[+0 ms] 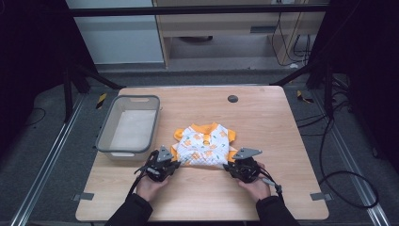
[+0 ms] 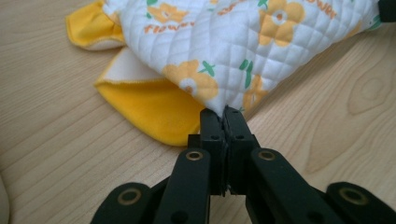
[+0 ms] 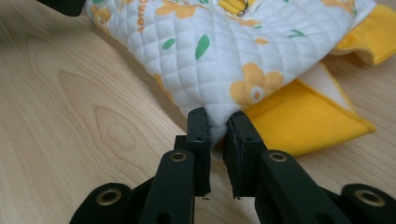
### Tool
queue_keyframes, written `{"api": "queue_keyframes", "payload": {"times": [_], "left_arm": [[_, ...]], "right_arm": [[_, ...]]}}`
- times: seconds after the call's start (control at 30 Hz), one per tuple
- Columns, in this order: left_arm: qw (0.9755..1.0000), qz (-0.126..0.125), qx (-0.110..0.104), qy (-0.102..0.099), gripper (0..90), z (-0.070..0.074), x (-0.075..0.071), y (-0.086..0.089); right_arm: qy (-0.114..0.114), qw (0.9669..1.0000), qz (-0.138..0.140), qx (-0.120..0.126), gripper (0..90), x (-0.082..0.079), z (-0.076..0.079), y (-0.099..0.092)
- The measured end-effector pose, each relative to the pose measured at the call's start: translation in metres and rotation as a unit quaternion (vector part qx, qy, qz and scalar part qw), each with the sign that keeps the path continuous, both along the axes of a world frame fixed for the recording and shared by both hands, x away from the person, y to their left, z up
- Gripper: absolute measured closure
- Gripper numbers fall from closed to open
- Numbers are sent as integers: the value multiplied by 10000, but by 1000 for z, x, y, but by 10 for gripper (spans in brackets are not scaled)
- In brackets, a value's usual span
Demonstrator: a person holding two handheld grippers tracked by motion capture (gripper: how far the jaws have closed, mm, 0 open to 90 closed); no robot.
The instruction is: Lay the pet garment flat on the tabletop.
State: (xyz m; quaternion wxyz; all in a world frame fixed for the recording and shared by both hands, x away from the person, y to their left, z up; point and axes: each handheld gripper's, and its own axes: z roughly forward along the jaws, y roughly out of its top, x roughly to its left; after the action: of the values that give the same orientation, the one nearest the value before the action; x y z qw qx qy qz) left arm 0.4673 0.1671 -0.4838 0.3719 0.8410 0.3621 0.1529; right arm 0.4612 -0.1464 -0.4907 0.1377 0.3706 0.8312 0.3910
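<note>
A small quilted white garment (image 1: 205, 145) with orange flowers and yellow trim lies flat in the middle of the wooden table (image 1: 263, 117). My left gripper (image 1: 175, 163) is shut on the garment's near left corner (image 2: 219, 100); the jaws meet tightly on the fabric. At the near right corner (image 3: 219, 116) my right gripper (image 1: 229, 166) pinches the quilted cloth between its pads. A yellow sleeve (image 2: 149, 105) lies just left of the left jaws, and another yellow sleeve (image 3: 308, 116) sits right of the right jaws. Both hands rest low at the table's near side.
A grey plastic basket (image 1: 128, 126) stands on the table's left side, close to the left gripper. A small dark round cap (image 1: 232, 98) sits near the far edge. Bare wood extends to the right and behind the garment.
</note>
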Motion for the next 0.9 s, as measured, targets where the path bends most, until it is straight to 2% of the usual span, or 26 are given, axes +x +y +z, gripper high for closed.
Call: {"api": "queue_keyframes", "payload": {"times": [0.1, 0.23, 0.37, 0.47, 0.53, 0.63, 0.7, 0.77, 0.83, 0.9], "left_arm": [[9998, -53, -205, -41, 885, 10, -6, 4], [9990, -178, -401, -104, 885, 26, -21, 8], [9974, -316, -577, -282, 886, 46, -36, 11], [9966, -330, -675, -339, 885, 58, -40, 13], [9969, -267, -670, -329, 885, 63, -34, 12], [9978, -91, -628, -196, 884, 61, -18, 7], [9983, 48, -564, -138, 880, 56, -6, 4], [9988, 217, -435, -112, 870, 46, 10, -1], [9986, 350, -380, -76, 849, 36, 20, -5], [9985, 418, -344, -48, 834, 28, 26, -6]], "right_arm": [[-6, 9998, 32, 221, 839, -4, 9, -5], [-123, 9985, 176, 500, 844, -16, 23, -13], [-173, 9964, 307, 769, 857, -28, 38, -19], [-219, 9948, 368, 925, 859, -30, 51, -21], [-215, 9943, 310, 1000, 858, -26, 58, -22], [-30, 9950, 46, 1001, 855, -8, 58, -20], [171, 9953, -142, 946, 849, 8, 52, -18], [336, 9949, -397, 860, 822, 27, 39, -14], [338, 9956, -565, 666, 805, 40, 26, -11], [339, 9956, -684, 540, 782, 46, 16, -7]]}}
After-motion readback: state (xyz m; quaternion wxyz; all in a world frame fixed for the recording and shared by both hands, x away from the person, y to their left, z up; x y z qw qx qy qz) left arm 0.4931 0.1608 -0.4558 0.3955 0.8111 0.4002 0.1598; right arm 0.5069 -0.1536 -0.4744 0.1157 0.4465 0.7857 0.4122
